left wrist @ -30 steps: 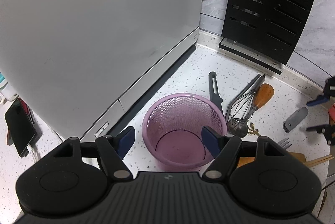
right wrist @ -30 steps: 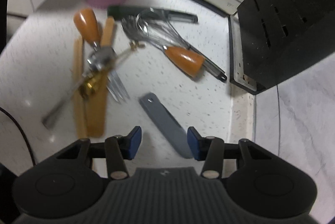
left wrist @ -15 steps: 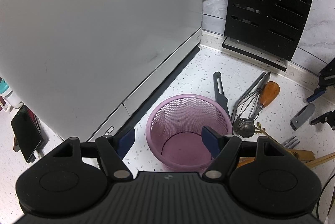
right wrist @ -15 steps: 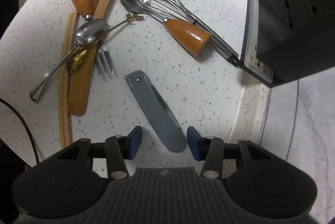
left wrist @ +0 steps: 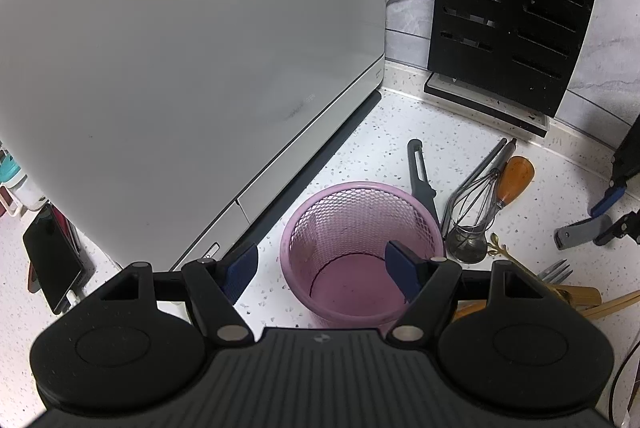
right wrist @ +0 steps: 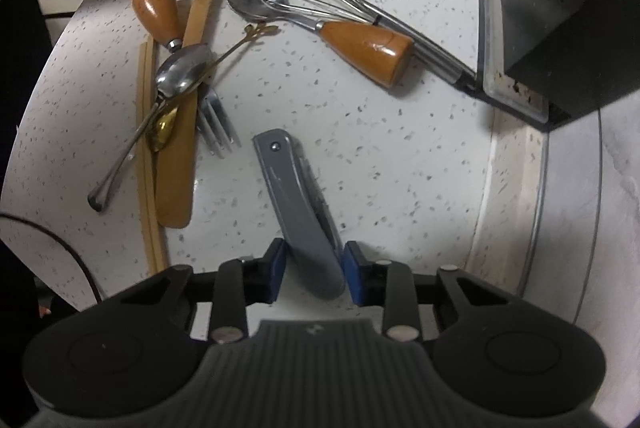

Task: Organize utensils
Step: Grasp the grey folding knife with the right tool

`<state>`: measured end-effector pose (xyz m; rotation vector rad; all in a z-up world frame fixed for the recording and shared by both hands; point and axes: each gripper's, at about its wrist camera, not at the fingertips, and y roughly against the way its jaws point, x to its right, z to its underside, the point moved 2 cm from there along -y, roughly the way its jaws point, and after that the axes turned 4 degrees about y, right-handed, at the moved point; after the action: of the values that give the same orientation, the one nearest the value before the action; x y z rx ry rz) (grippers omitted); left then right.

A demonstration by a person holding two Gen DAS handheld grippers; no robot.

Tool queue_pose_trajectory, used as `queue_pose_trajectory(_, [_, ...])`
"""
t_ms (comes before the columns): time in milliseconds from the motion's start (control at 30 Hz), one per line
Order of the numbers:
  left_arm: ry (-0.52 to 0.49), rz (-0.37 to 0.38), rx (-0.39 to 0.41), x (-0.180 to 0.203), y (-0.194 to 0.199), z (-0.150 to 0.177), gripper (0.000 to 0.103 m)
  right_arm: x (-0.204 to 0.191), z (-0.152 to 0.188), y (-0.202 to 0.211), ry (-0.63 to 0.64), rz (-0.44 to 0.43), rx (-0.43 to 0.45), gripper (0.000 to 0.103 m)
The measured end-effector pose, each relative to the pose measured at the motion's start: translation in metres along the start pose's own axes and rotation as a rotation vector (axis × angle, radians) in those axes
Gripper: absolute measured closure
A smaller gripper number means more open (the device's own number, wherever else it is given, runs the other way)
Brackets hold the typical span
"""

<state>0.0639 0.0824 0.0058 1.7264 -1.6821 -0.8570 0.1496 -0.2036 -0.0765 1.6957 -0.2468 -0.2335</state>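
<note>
Right gripper (right wrist: 314,276) closing around the folding knife (right wrist: 298,212), not yet clamped — left gripper (left wrist: 322,266) wide open, empty, over the basket (left wrist: 362,252) — next: grip, lift.

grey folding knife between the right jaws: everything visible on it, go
The grey folding knife lies flat on the speckled countertop, folded shut: a smooth, curved grey handle that looks plastic, a metal rivet at its far end, the blade's edge showing along one side. Its near end sits between the right gripper pads as the jaws are closing; contact can't be confirmed. It touches no other utensil.
</note>
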Motion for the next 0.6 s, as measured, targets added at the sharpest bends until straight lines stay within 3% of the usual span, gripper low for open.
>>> queue_pose_trajectory(267, [0.009,0.012,0.007,-0.001,0.005,0.0,0.018,-0.029,-0.001,0.002,-0.075,0.004,0.038,0.079])
queue_pose_trajectory(367, [0.012,0.011,0.011,-0.002,0.007,0.0,0.017,-0.042,-0.005,0.003,-0.046,0.108,-0.002,0.08])
queue_pose_trajectory(600, [0.021,0.009,0.009,-0.005,0.007,0.001,0.017,-0.067,-0.023,0.024,0.044,0.251,-0.031,0.08])
